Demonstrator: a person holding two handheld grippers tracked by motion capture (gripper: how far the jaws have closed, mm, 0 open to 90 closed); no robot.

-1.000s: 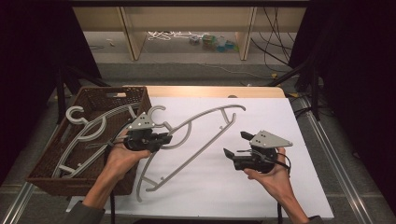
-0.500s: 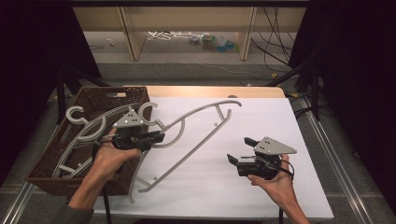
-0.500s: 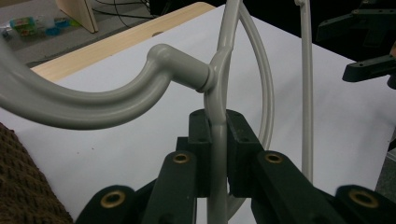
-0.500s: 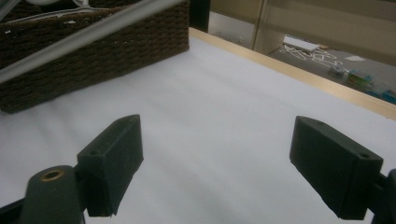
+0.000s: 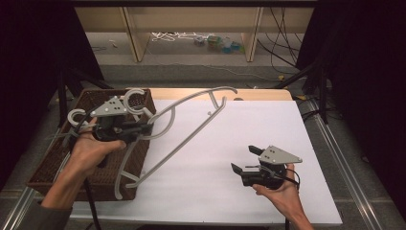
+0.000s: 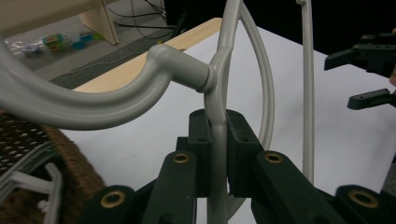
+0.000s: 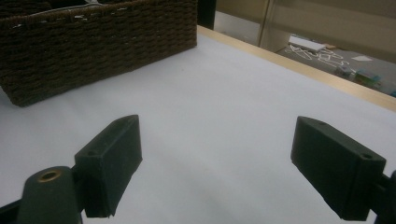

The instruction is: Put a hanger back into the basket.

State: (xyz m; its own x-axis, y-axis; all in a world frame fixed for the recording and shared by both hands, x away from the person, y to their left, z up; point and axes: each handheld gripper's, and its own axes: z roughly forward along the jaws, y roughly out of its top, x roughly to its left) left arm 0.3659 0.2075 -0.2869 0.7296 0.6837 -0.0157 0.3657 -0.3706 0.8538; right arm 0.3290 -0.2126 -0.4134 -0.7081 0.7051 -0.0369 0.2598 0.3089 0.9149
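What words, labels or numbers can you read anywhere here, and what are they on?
None can be read.
The hanger, the basket, the white table cover and both tools carry no print that shows.
The small clutter on the floor beyond the table is too blurred to read.

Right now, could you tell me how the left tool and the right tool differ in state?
The left tool is shut on the grey hanger; the right tool stands open with nothing between its jaws. The left tool is beside the wicker basket, the right tool over the white sheet. Each is held in one hand.
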